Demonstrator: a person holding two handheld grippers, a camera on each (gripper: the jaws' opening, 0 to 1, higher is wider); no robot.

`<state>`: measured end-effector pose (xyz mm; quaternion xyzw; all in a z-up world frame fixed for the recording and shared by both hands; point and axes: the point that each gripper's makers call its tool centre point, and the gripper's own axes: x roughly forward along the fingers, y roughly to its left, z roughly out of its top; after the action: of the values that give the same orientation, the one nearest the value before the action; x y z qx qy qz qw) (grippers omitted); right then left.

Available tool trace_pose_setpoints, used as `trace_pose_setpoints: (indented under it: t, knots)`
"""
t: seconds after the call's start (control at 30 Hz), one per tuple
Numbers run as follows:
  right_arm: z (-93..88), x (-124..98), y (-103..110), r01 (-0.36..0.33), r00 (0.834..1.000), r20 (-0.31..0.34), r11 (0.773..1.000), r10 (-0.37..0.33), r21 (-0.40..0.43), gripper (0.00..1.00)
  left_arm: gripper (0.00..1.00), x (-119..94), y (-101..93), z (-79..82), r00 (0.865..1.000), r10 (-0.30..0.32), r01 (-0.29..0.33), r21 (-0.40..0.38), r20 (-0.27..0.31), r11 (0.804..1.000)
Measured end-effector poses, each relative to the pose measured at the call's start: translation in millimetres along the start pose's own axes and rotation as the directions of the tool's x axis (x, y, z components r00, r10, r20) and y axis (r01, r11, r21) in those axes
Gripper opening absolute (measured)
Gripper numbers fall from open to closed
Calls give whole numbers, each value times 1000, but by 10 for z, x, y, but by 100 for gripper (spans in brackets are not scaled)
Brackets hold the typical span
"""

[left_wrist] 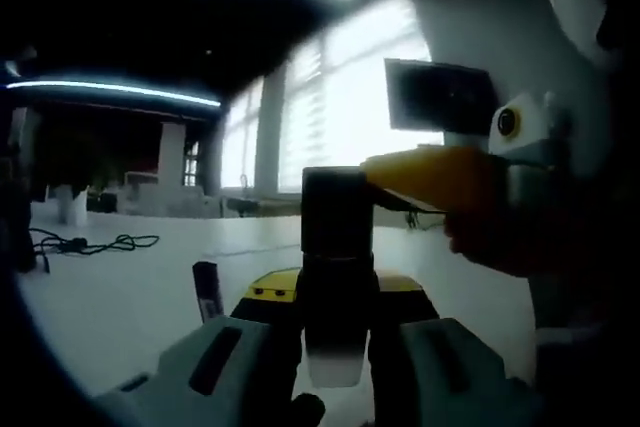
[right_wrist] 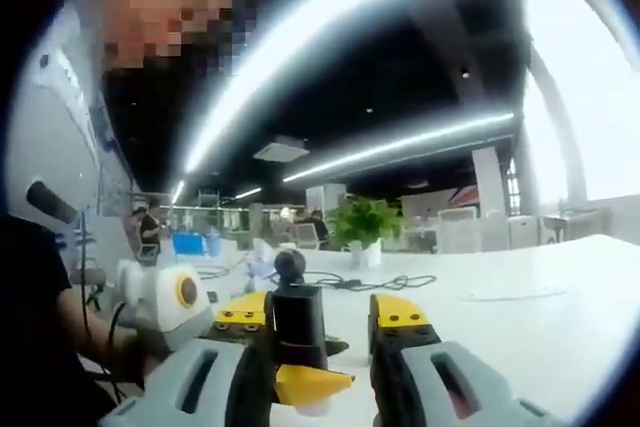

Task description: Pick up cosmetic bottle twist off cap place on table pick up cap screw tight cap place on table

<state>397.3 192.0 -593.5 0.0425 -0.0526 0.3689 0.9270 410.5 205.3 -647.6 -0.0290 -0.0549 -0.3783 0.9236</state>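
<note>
Cosmetic bottle [left_wrist: 337, 287] held up off the table, cap [left_wrist: 336, 209] on.

Your left gripper [left_wrist: 335, 367] is clamped on the bottle's pale body, dark cap uppermost, above the white table [left_wrist: 120, 297]. Your right gripper's [right_wrist: 325, 372] yellow-tipped jaws sit on either side of the cap, though you can't tell from either view whether they have closed on it. Judging by this, you're at the twisting stage; setting down and re-capping are left.

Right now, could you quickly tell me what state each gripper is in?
Left gripper: shut on the cosmetic bottle.
Right gripper: at the bottle's cap; cannot tell whether it grips it.
</note>
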Motion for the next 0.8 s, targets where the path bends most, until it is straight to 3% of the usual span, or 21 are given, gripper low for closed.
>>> trace_pose_setpoints:
  t: [0.2,0.3,0.37,0.43,0.5,0.63,0.7,0.73,0.8]
  knots:
    - [52,-39,-90,-33,999,5,999,32,21,30,14,39,26,-68,999,6,-4,64,-33,998]
    - [81,-88,-19,-145,989,8,988,145,49,30,14,47,0,-75,999,-15,18,85,-36,996]
    - [66,-129,34,-236,971,-5,967,238,95,30,14,51,-40,-73,999,-39,42,79,-38,996]
    - [40,-167,73,-313,948,-27,946,316,85,30,14,49,-89,-66,997,-70,73,75,-40,995]
    - [39,-190,102,-367,928,-40,928,370,57,31,14,37,-135,-47,994,-101,103,62,-34,993]
    - [9,-215,158,-465,880,-58,879,472,108,32,14,18,-246,-35,984,-176,178,53,-34,983]
    - [-12,-195,174,-519,848,-64,849,526,103,32,14,4,-325,-36,972,-233,233,-8,-32,972]
    - [-20,-176,167,-523,845,-68,846,531,107,32,14,-1,-347,-34,967,-252,251,-18,-29,968]
    - [-51,-183,244,-589,799,-82,803,596,96,32,14,-17,-405,-46,953,-300,299,-26,-32,954]
